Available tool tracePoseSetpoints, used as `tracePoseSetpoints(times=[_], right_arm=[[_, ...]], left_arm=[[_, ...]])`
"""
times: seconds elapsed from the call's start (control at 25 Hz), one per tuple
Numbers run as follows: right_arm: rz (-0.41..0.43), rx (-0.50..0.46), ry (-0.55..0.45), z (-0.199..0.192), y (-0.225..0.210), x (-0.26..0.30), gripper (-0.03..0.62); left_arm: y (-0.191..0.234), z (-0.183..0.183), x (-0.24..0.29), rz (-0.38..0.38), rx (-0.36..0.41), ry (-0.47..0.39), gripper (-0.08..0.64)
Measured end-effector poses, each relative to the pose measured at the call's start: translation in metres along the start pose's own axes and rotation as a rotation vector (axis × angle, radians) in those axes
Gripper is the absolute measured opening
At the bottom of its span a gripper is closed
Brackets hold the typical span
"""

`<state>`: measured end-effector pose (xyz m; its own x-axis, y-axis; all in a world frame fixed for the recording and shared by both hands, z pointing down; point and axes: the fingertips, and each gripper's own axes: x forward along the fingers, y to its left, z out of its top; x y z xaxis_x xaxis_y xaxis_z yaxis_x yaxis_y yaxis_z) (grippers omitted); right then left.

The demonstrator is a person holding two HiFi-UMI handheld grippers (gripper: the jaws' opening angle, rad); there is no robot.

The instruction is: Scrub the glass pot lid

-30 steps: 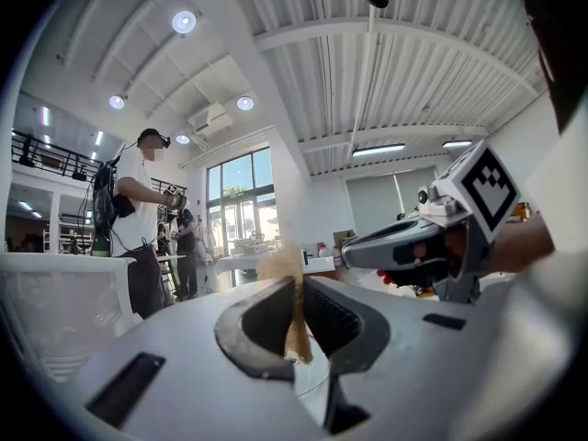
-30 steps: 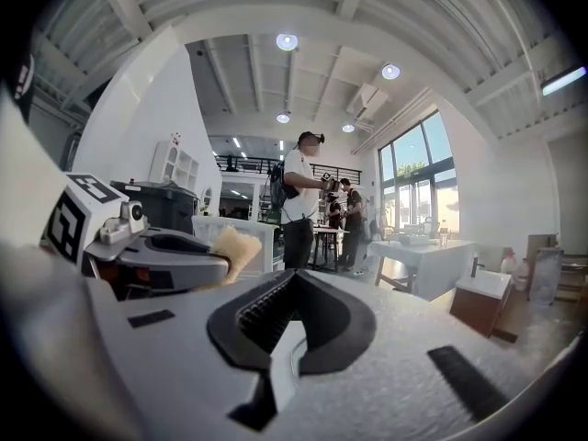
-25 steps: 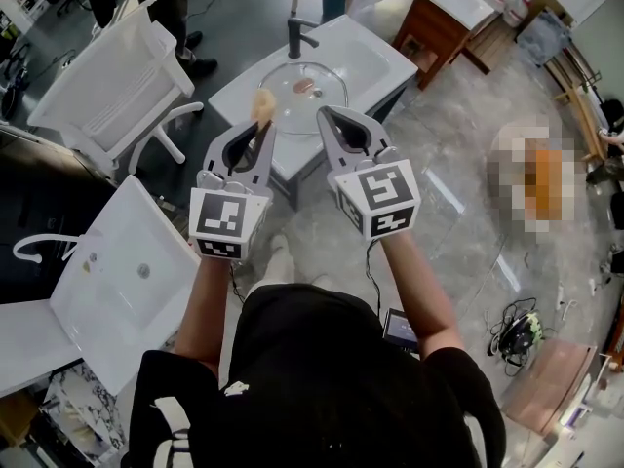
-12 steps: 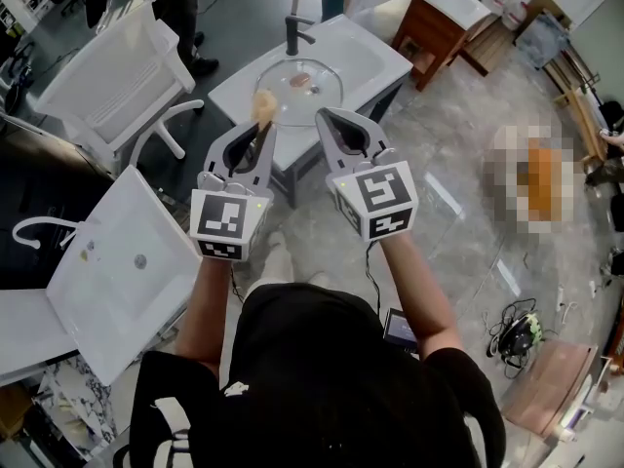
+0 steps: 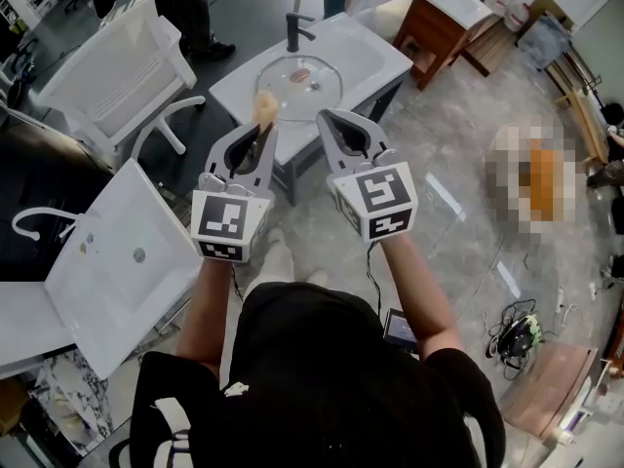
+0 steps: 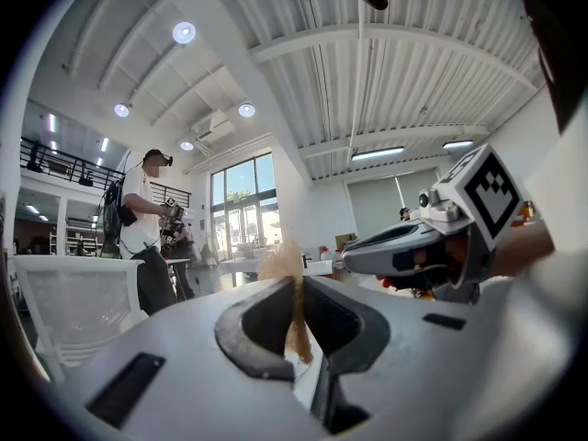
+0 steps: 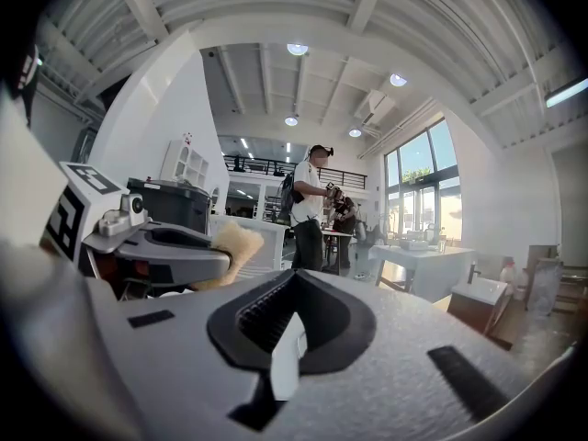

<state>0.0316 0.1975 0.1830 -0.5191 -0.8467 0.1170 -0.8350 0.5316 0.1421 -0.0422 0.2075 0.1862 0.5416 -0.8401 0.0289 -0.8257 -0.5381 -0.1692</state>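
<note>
Black shirt (image 5: 322,378), apparently short-sleeved

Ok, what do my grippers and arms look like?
The left gripper and right gripper are light grey, with curved fingers dark on the inside. Each carries a white cube with black square markers. A thin black cable hangs below the right one. The person wears a black short-sleeved top.
</note>
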Motion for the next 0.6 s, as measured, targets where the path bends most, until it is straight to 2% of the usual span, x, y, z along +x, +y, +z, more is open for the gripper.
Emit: tracePoseSetpoints(times=[0.6], right_arm=[[0.004, -0.009, 0.013, -0.0028, 0.0012, -0.0025, 0.0]], left_arm=[[0.0019, 0.0042, -0.0028, 0.003, 0.001, -0.002, 0.02]])
